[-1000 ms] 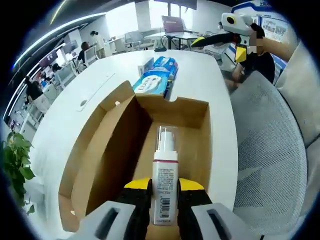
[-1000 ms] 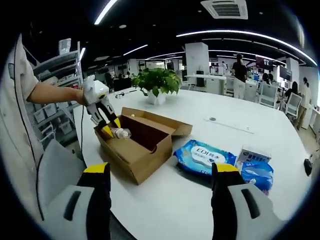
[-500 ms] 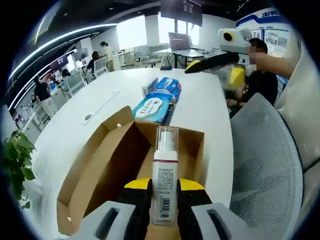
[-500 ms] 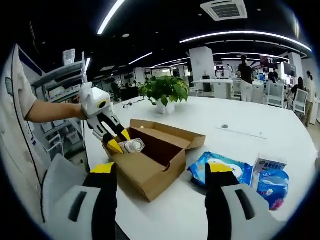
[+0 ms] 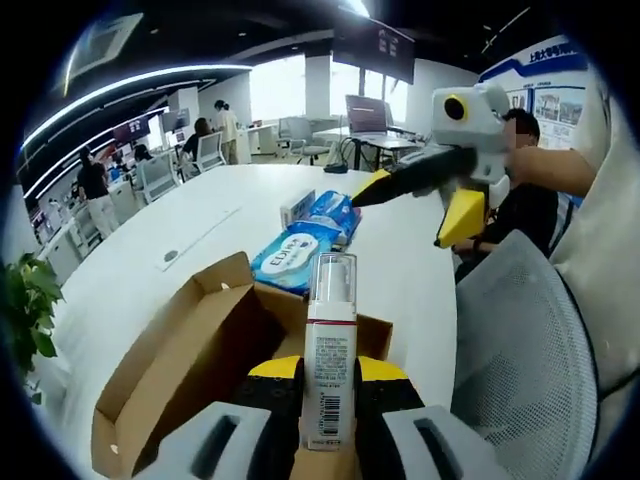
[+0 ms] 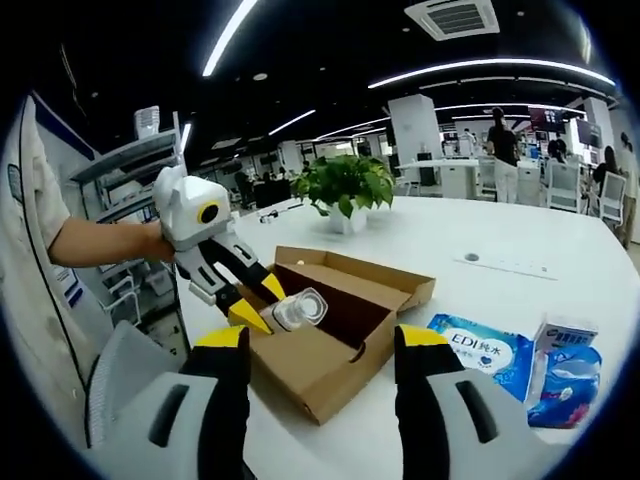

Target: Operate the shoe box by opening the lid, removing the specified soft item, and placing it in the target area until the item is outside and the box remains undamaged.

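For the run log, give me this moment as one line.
left gripper: shut on pump bottle | bottle: above open shoe box | right gripper: open

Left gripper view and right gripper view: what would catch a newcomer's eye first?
The white pump bottle clamped upright in the left hand-held gripper, above the open cardboard shoe box. Next, the blue wipes pack lying on the white table beside the box.

1. We saw our left gripper [image 5: 329, 372] with grey bodies and yellow-capped black jaws.
2. Our right gripper [image 6: 322, 345] matched it: grey shells, dark slots, yellow tips.
3. Behind the left gripper's white housing [image 6: 192, 208], we wore a pale short sleeve [image 6: 30, 250].
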Demonstrator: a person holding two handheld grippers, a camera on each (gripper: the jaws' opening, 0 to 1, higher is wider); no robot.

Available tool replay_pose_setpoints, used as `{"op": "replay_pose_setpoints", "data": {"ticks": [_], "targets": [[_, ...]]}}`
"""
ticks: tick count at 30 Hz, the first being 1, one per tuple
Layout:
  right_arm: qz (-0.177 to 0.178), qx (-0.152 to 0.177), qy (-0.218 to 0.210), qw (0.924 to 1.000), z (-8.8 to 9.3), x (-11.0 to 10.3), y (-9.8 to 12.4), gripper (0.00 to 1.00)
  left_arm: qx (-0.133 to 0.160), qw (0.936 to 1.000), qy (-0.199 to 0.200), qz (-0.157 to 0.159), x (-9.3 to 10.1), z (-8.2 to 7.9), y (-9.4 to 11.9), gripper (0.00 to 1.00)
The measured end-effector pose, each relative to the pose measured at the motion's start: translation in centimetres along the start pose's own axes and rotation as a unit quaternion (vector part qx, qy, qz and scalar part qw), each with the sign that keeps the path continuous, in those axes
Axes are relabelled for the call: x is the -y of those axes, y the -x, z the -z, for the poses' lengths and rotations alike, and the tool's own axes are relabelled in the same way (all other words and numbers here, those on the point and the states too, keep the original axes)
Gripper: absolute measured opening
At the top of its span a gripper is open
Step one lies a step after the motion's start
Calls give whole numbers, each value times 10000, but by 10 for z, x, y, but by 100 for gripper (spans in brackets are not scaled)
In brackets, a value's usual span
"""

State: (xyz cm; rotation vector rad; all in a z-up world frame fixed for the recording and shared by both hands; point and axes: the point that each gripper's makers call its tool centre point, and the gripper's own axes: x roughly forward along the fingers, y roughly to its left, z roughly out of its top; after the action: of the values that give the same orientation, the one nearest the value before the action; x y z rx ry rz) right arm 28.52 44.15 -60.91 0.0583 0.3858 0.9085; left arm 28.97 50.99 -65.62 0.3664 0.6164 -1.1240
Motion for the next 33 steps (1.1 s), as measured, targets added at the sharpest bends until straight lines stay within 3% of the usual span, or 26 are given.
{"op": "replay_pose_setpoints", "data": {"ticks": [9, 18, 33], "targets": [[-109, 88, -166, 9998, -2, -3, -10, 44, 413, 9986, 253, 233, 15, -15, -7, 19], [-278, 170, -412, 9986, -3, -11, -18, 38, 701, 9949, 530, 485, 21, -19, -5, 19], [-411, 327, -714, 9961, -10, -16, -26, 24, 973, 9896, 704, 798, 29, -24, -7, 19]]}}
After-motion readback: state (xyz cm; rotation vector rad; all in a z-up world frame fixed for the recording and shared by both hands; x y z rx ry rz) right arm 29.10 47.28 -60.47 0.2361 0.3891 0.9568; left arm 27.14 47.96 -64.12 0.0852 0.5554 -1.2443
